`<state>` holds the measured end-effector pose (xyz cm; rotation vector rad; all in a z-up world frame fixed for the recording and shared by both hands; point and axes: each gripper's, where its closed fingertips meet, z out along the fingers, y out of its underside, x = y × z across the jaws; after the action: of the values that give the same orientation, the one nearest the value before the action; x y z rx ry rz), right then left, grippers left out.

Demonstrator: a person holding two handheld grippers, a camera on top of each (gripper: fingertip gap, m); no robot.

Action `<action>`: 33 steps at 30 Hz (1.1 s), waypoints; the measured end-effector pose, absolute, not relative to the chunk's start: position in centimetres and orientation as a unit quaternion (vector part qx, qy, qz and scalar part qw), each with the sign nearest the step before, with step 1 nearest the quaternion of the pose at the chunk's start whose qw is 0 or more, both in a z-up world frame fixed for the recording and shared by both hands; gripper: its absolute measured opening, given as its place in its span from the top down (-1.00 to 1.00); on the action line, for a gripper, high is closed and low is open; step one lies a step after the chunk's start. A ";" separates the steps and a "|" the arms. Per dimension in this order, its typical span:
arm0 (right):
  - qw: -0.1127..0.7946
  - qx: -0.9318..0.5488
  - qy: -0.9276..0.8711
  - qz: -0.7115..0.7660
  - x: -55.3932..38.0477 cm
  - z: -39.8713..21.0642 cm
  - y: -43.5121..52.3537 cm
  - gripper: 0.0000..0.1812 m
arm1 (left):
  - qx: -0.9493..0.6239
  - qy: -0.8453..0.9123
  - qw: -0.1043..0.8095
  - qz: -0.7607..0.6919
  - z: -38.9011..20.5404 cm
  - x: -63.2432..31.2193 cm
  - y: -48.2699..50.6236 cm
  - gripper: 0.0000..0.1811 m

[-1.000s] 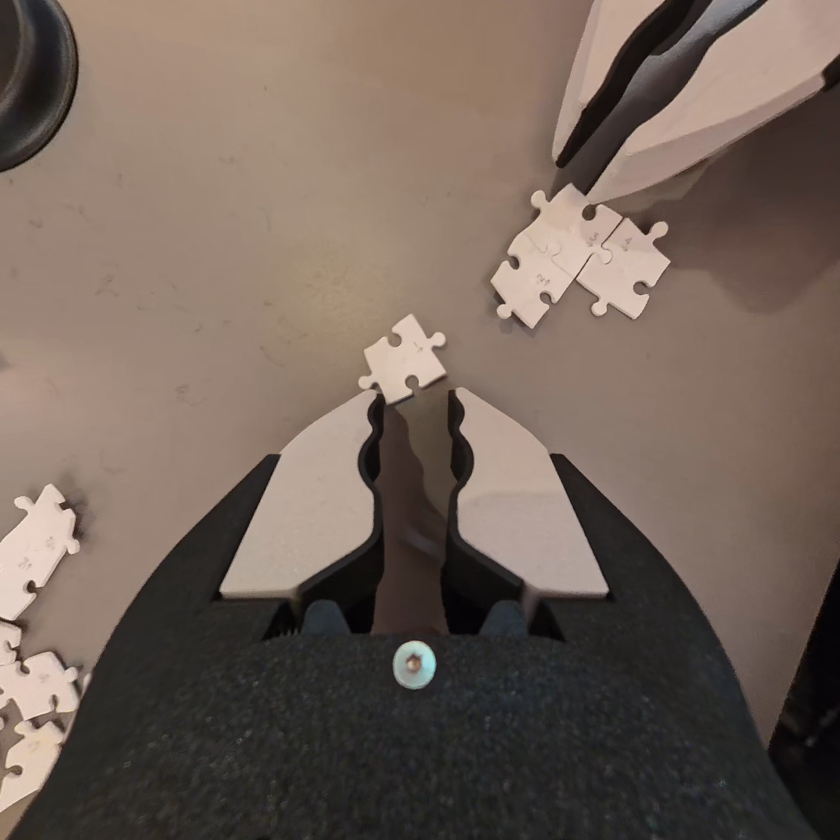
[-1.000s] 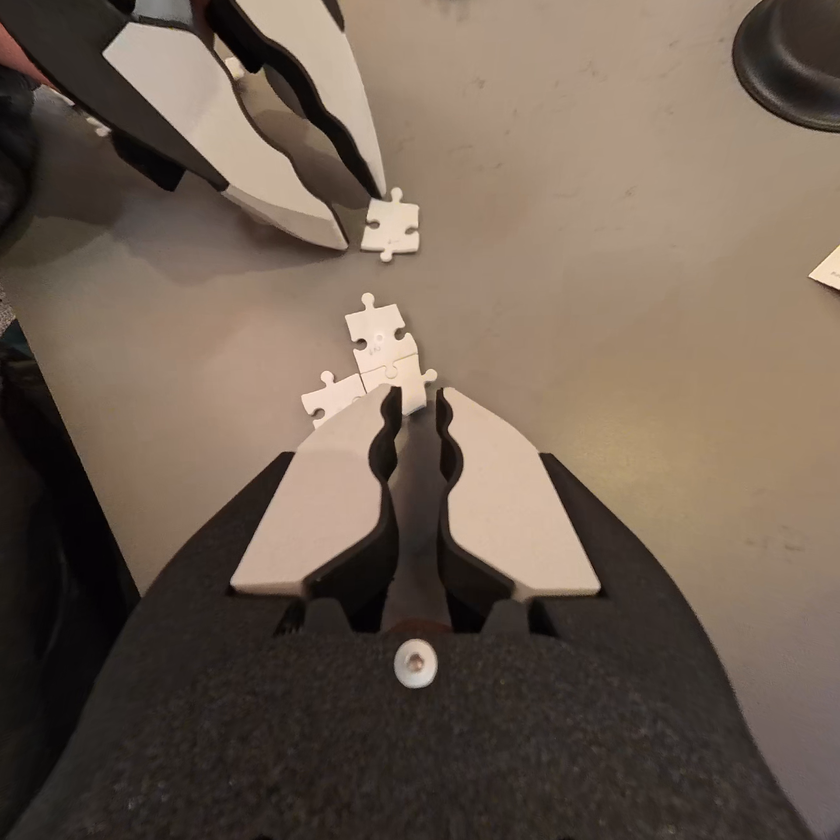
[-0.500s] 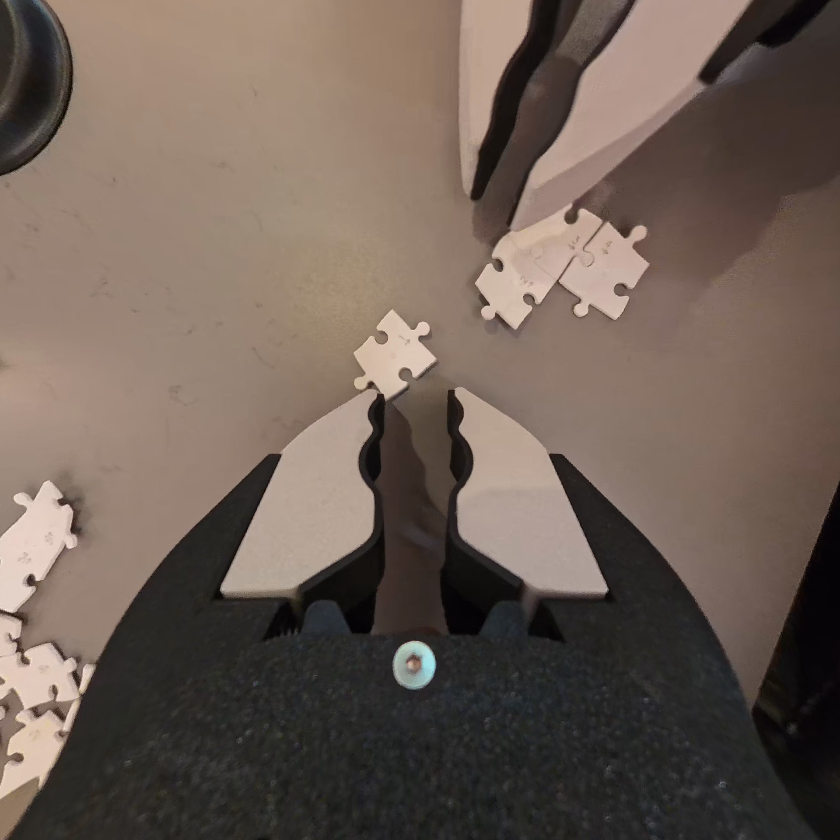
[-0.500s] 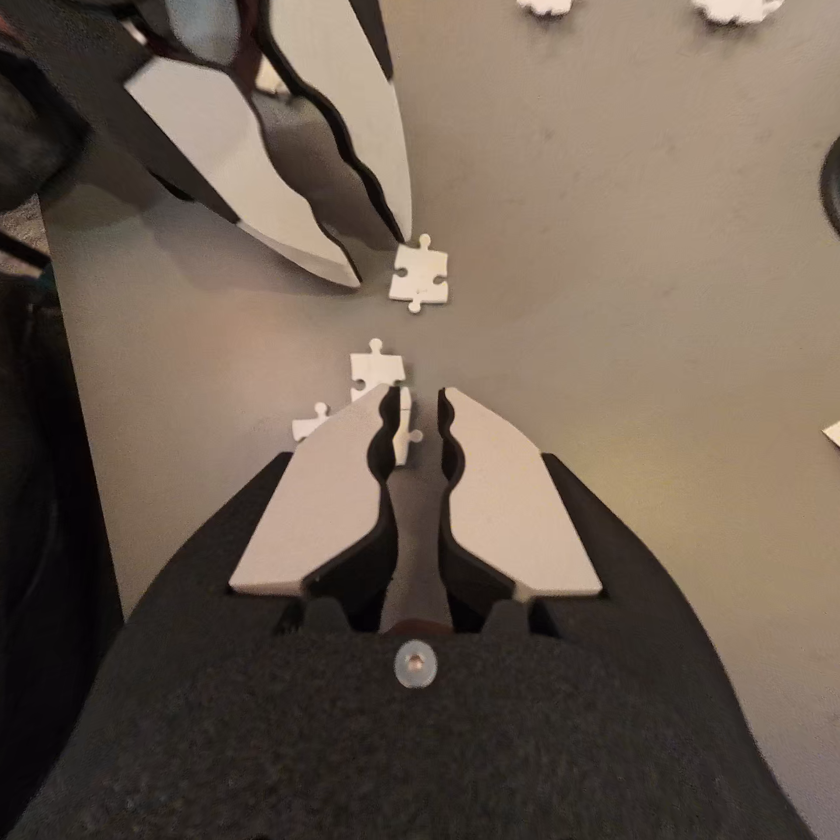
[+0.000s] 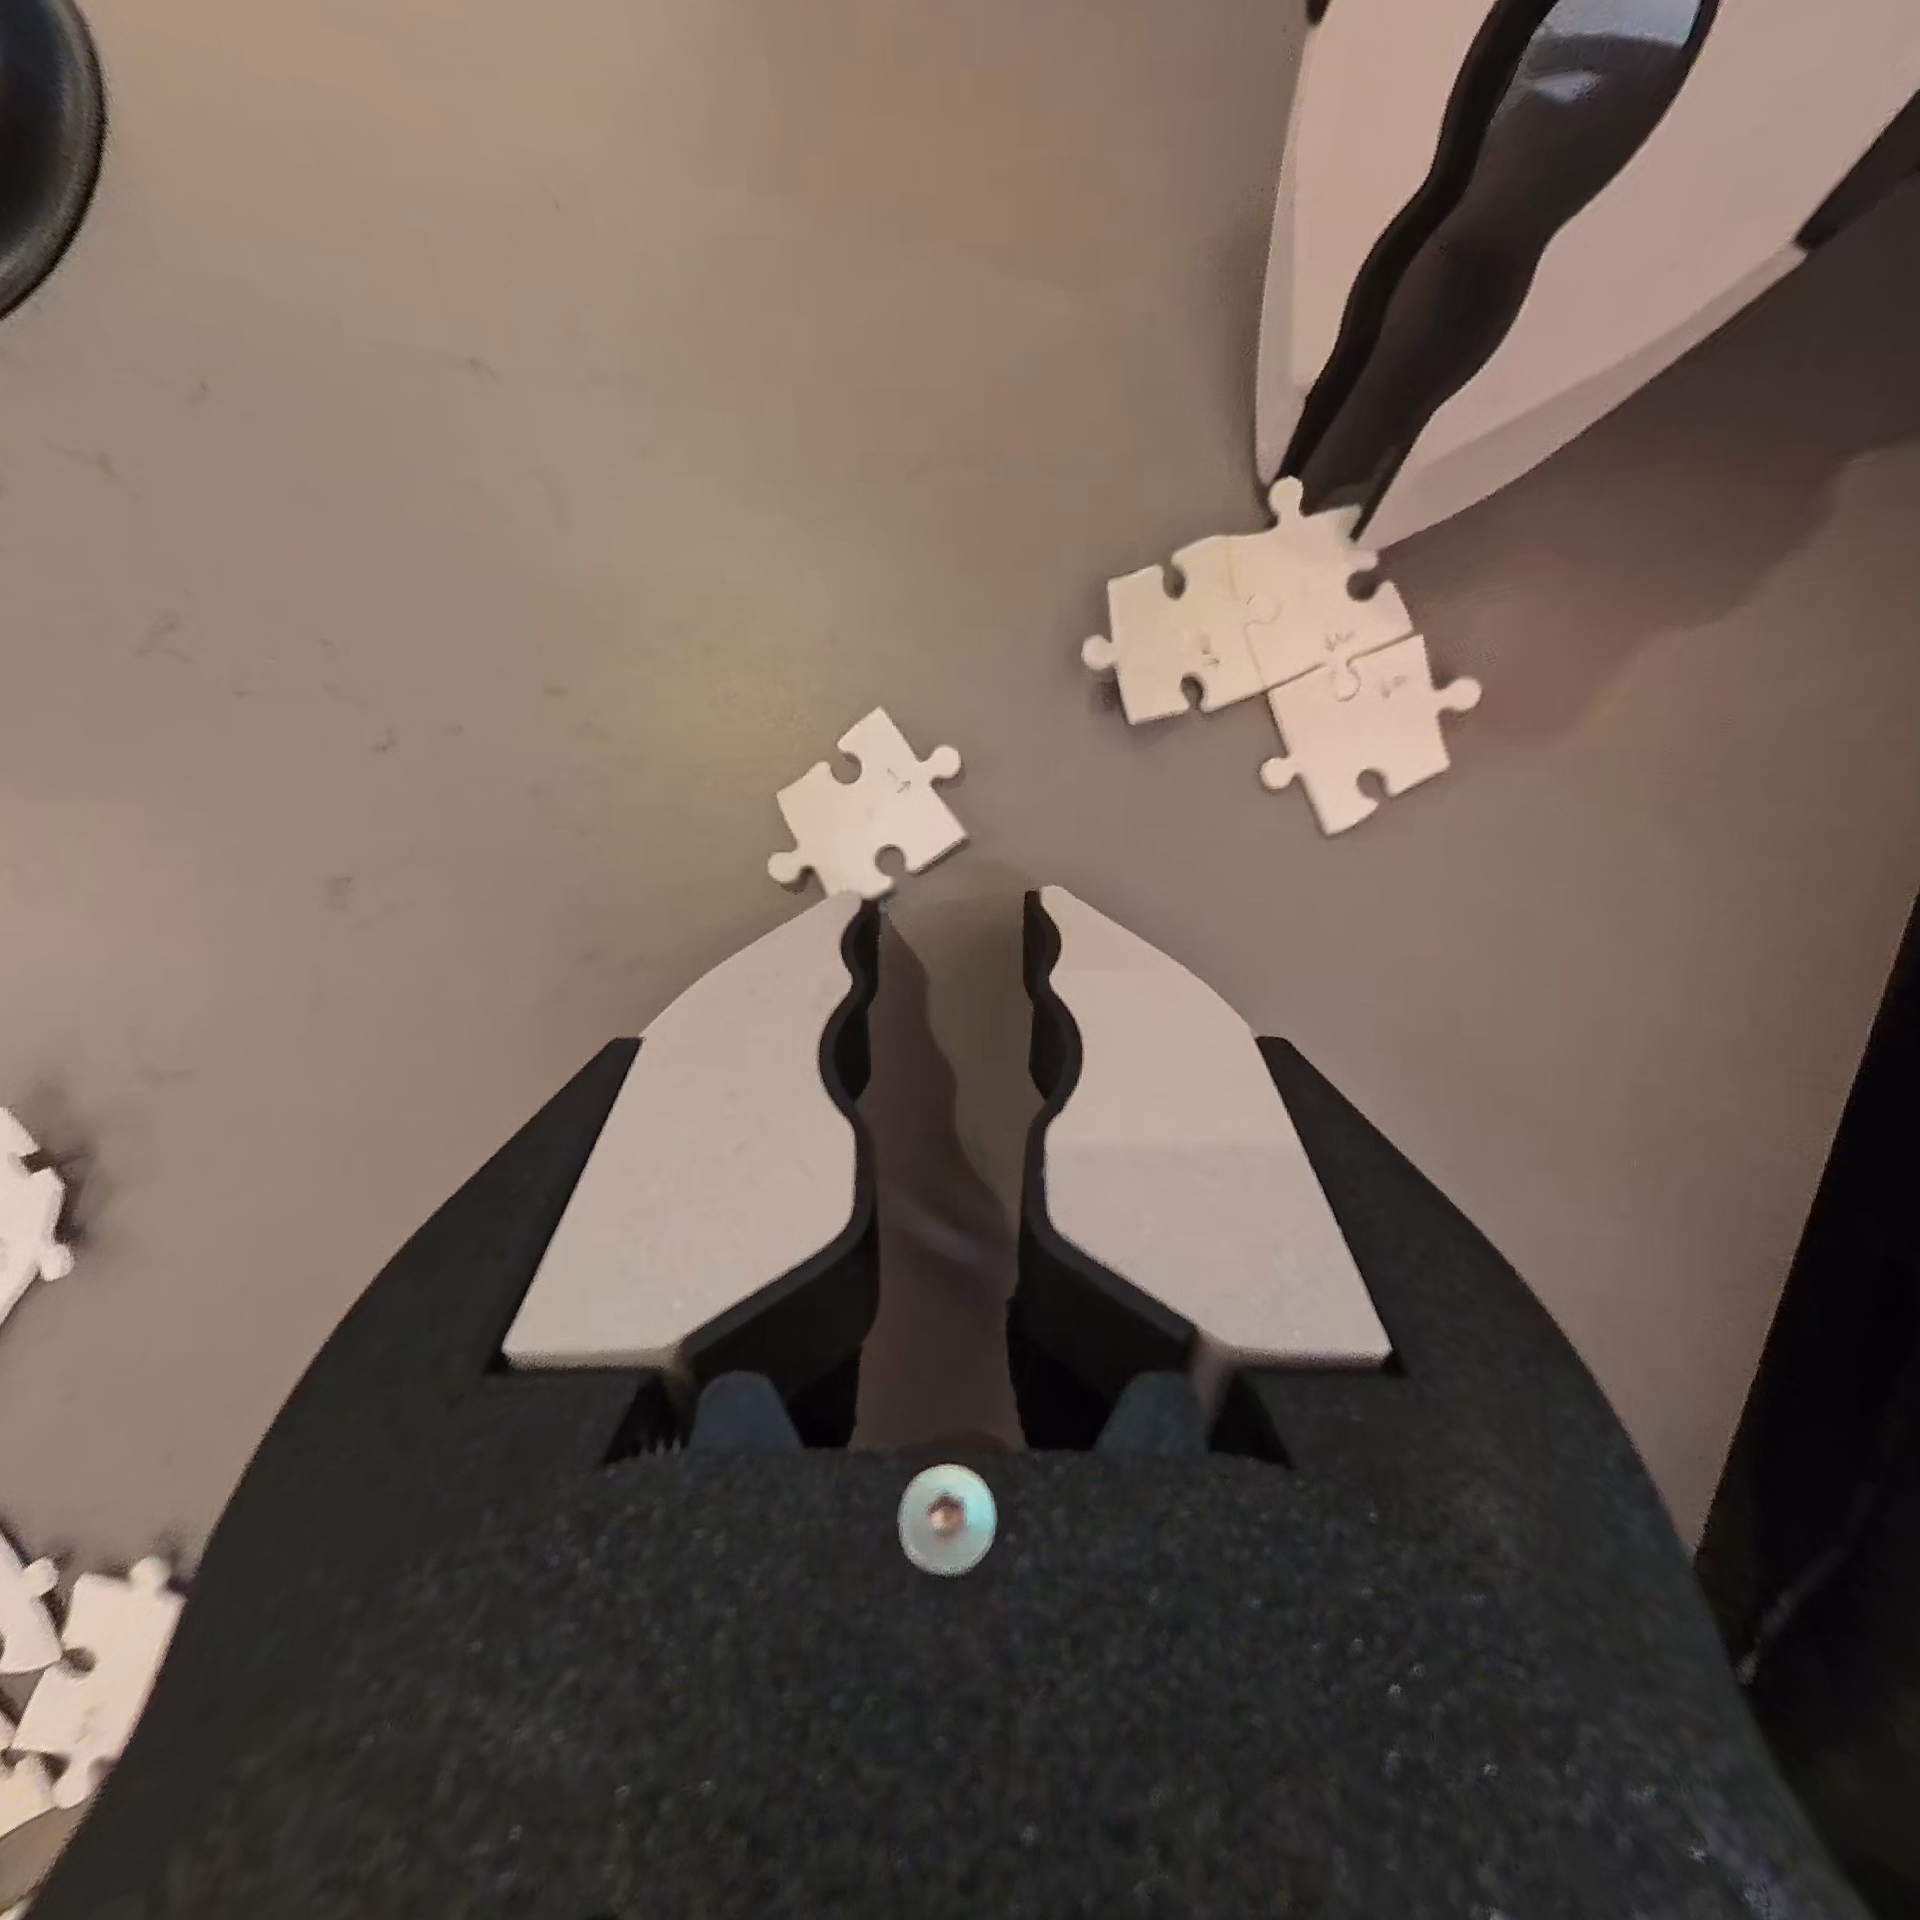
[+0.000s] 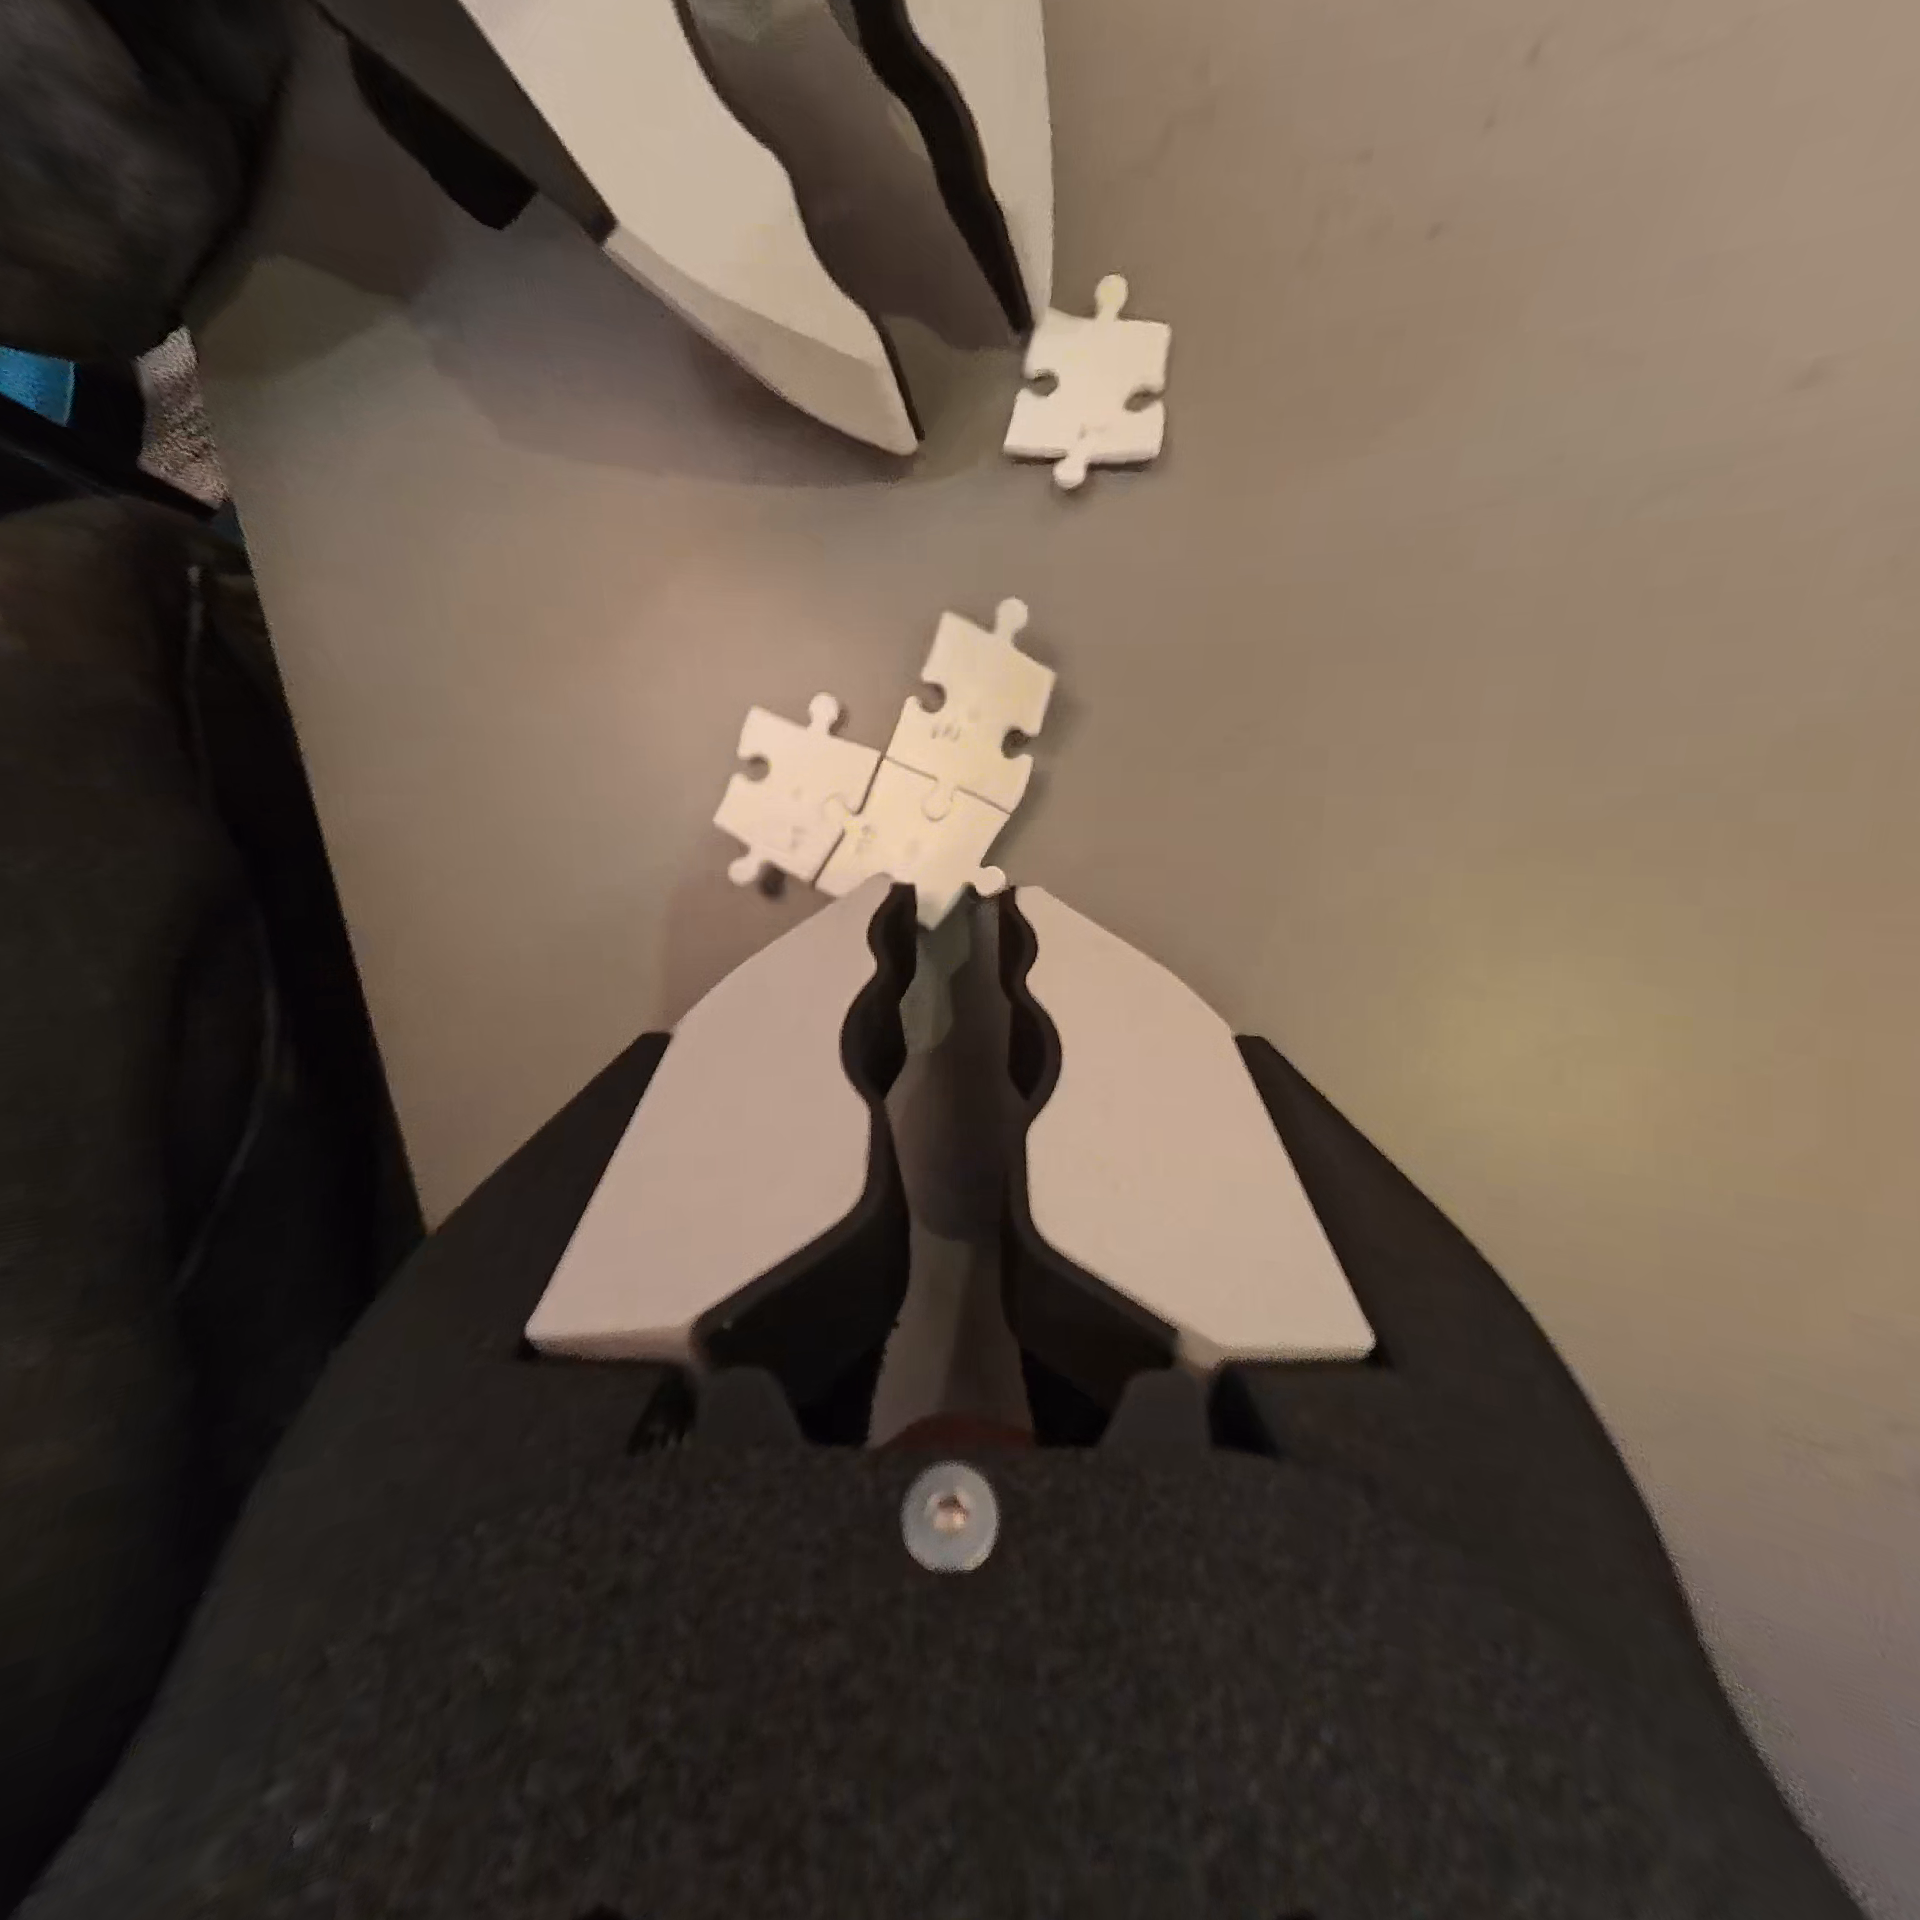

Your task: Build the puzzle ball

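Note:
Three joined white puzzle pieces (image 5: 1278,644) lie on the grey table (image 5: 520,468) at the right. My right gripper (image 6: 954,896) has closed its jaws on the near edge of this cluster (image 6: 935,769), which looks slightly tilted off the table. The right gripper also shows at the top right of the left wrist view (image 5: 1330,504). A single white piece (image 5: 868,805) lies flat just ahead of my left gripper (image 5: 951,899), which is open and empty. Its left fingertip almost touches the piece. The left gripper (image 6: 966,379) and single piece (image 6: 1091,384) also show in the right wrist view.
Several loose white pieces (image 5: 73,1683) lie at the left edge, with another (image 5: 26,1226) above them. A black round object (image 5: 42,156) sits at the top left. The table's edge and dark space run along the right (image 5: 1829,1247) and show in the right wrist view (image 6: 156,935). The left gripper's tips are roughly 10 cm from the right gripper's. The left tips stand about 20 cm off the black round object (image 5: 42,156).
My right gripper has moved onto the joined cluster and closed on its edge. The cluster has turned and tilted. My left gripper and the single piece have hardly moved.

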<state>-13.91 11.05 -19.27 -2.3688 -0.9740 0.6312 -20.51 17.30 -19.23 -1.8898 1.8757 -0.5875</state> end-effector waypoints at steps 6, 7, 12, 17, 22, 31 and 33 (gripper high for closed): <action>0.267 -0.872 -0.338 0.232 -14.2 -18.8 10.0 0.83 | -0.672 0.680 0.198 -0.216 -19.0 -20.4 16.5 0.71; 0.278 -0.870 -0.337 0.227 -14.3 -18.4 10.0 0.84 | -0.671 0.679 0.201 -0.218 -18.8 -20.3 16.5 0.72; 0.372 -0.832 -0.351 0.214 -15.7 -16.0 10.8 1.00 | -0.674 0.669 0.228 -0.214 -18.3 -19.8 18.0 0.72; 0.339 -0.833 -0.373 0.227 -17.0 -17.3 11.0 1.00 | -0.677 0.667 0.236 -0.203 -18.0 -18.0 19.7 0.72; 0.307 -0.848 -0.386 0.194 -17.2 -19.2 10.8 1.00 | -0.679 0.676 0.223 -0.182 -18.9 -17.7 20.4 0.78; 0.321 -0.850 -0.373 0.185 -16.7 -18.8 10.9 1.00 | -0.703 0.651 0.227 -0.174 -18.4 -20.4 20.5 0.83; 0.338 -0.847 -0.362 0.195 -16.3 -17.7 10.8 1.00 | -0.700 0.650 0.230 -0.184 -18.2 -20.6 20.1 0.83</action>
<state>-16.28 10.81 -17.69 -2.2053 -0.9422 0.5073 -20.58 20.14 -18.24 -1.9260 1.7891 -0.5068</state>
